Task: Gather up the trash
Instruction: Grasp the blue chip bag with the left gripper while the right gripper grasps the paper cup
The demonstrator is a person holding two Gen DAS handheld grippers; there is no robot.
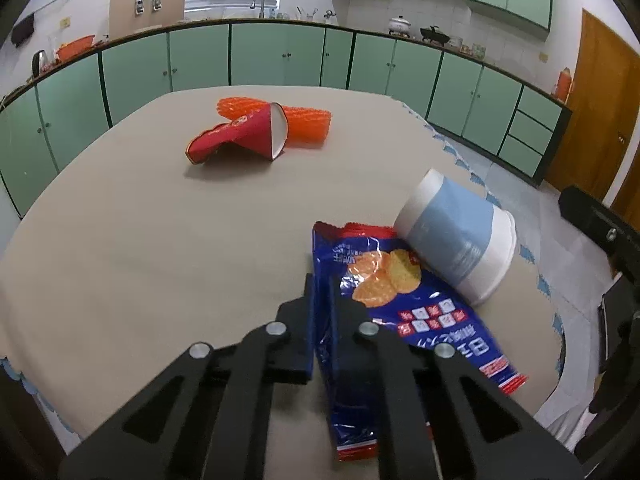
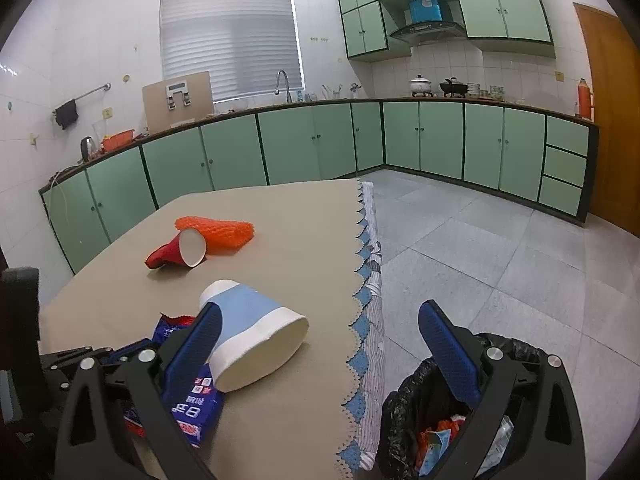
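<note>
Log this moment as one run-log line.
left tongs: shut on blue snack bag | right tongs: open, empty | on table: blue-white cup, red cup, orange mesh | bin bag: holds wrappers

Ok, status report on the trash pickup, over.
Left claw shut on blue snack wrapper. Right claw open, empty. Blue-and-white cup rests against wrapper. Bin bag beside table.

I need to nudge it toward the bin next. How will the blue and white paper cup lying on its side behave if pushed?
The blue and white paper cup lies on its side, so it will probably roll, curving because it tapers. It looks empty and light, likely to skid easily on the tablecloth. Its base rests against the blue snack wrapper, which may shift with it.
</note>
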